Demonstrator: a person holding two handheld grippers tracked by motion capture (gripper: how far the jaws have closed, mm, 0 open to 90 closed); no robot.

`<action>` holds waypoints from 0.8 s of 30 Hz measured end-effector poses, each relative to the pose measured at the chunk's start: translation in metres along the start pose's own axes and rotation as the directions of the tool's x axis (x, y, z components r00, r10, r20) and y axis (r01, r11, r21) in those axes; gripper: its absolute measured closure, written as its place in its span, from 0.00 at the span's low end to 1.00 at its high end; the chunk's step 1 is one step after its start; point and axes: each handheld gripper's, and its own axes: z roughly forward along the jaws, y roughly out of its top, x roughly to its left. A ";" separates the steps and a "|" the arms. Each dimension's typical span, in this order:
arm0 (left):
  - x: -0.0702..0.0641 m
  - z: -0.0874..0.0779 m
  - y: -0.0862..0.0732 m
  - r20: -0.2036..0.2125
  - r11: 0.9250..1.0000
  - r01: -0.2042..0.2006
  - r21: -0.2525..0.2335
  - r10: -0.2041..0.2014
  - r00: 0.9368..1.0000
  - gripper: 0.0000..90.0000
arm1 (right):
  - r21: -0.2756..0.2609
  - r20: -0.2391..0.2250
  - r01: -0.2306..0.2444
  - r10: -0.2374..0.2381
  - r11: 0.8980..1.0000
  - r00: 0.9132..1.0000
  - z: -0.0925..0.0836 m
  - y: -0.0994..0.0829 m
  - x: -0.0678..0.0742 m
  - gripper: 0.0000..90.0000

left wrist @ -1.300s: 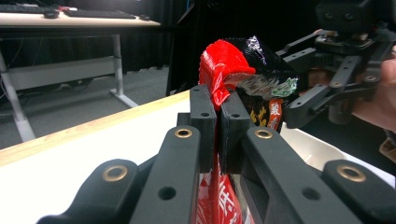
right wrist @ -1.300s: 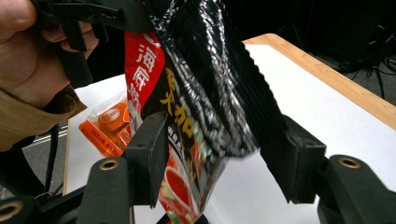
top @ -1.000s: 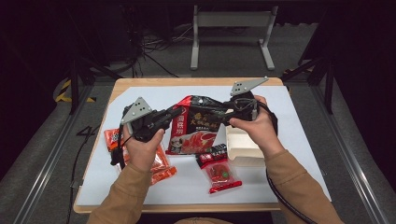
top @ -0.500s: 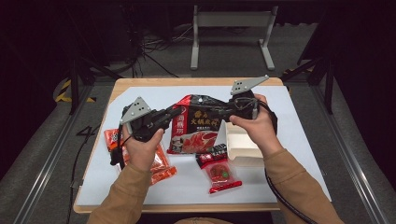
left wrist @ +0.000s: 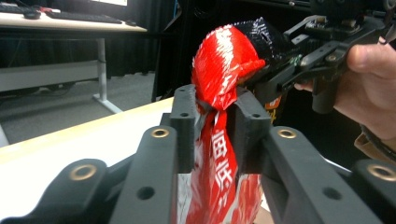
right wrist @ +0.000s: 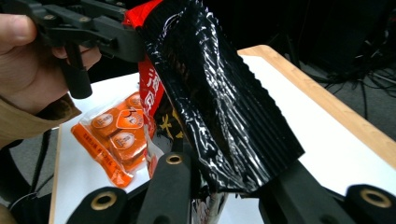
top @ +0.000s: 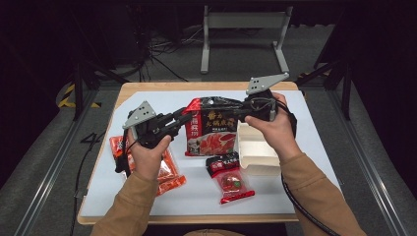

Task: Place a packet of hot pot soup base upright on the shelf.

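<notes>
- Red-and-black glossy foil food bag [top: 211,125] is held up above the white table mat [top: 305,182] between both grippers, roughly over the mat's middle, with its printed face toward the high camera.
- Left gripper [top: 183,118] takes the bag's left red edge; in the left gripper view, the crumpled red foil [left wrist: 219,70] sits between its two black jaws. The jaws have just been opening a little, stand narrow, and the pads are still against the foil.
- Right gripper [top: 239,112] grips the bag's top right black corner; the right gripper view shows the crimped black seal [right wrist: 233,116] running down between its jaws. These jaws have just been closing and are now clamped tight on the bag.
- Left hand [top: 147,155] and right hand [top: 275,130] each wrap a gripper handle; tan sleeves come in from the bottom edge.
- White open cardboard box [top: 255,152] lies on the mat just right of the bag, under the right hand.
- Small red-and-black sachet [top: 228,179] lies flat on the mat near the bag's lower edge, beside the box.
- Orange clear-plastic snack packet [top: 167,172] lies flat on the mat at left, partly under the left forearm; also seen in the right gripper view [right wrist: 114,140].
- Mat sits on a light wooden tabletop [top: 147,88].
</notes>
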 end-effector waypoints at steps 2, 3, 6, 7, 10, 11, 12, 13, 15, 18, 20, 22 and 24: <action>0.001 -0.002 0.000 -0.007 1.000 -0.009 0.002 0.009 1.000 0.76 | 0.000 0.009 0.003 -0.003 1.000 1.000 -0.003 0.002 -0.001 0.87; 0.001 -0.002 0.000 -0.007 1.000 -0.009 0.002 0.009 1.000 0.74 | -0.002 0.016 0.005 -0.005 1.000 1.000 -0.005 0.003 -0.003 0.87; 0.003 -0.005 0.001 -0.008 1.000 -0.008 0.011 0.008 1.000 0.71 | -0.010 0.031 0.007 -0.006 1.000 0.999 -0.011 0.006 -0.006 0.87; 0.004 -0.006 0.001 -0.021 1.000 -0.012 0.018 0.013 1.000 0.71 | -0.010 0.031 0.007 -0.006 1.000 0.999 -0.011 0.006 -0.006 0.87; 0.008 -0.008 -0.001 -0.043 0.999 -0.009 0.046 0.011 0.999 0.65 | -0.016 0.056 0.014 -0.014 1.000 0.998 -0.020 0.011 -0.010 0.87; 0.009 -0.009 -0.002 -0.059 0.998 -0.013 0.063 0.017 0.998 0.64 | -0.016 0.065 0.017 -0.016 1.000 0.998 -0.022 0.012 -0.011 0.87; 0.010 -0.009 -0.002 -0.065 0.997 -0.008 0.080 0.013 0.998 0.62 | -0.017 0.078 0.021 -0.020 1.000 0.997 -0.026 0.014 -0.013 0.87; 0.011 -0.010 -0.003 -0.074 0.995 -0.009 0.095 0.016 0.997 0.61 | -0.016 0.087 0.022 -0.020 1.000 0.996 -0.029 0.015 -0.015 0.87; 0.012 -0.012 -0.004 -0.095 0.994 -0.013 0.107 0.023 0.995 0.59 | -0.017 0.104 0.024 -0.023 1.000 0.994 -0.033 0.016 -0.019 0.87; 0.014 -0.013 -0.004 -0.114 0.993 -0.012 0.114 0.025 0.993 0.57 | -0.020 0.138 0.031 -0.028 0.999 0.990 -0.039 0.016 -0.026 0.87; 0.015 -0.014 -0.004 -0.126 0.993 -0.013 0.118 0.028 0.992 0.55 | -0.021 0.157 0.035 -0.031 0.999 0.987 -0.042 0.016 -0.030 0.87; 0.017 -0.015 -0.004 -0.143 0.993 -0.015 0.121 0.032 0.989 0.52 | -0.019 0.175 0.038 -0.034 0.999 0.984 -0.046 0.017 -0.034 0.87; 0.019 -0.015 -0.004 -0.152 0.993 -0.013 0.121 0.031 0.988 0.49 | -0.016 0.199 0.038 -0.034 0.999 0.979 -0.050 0.018 -0.039 0.87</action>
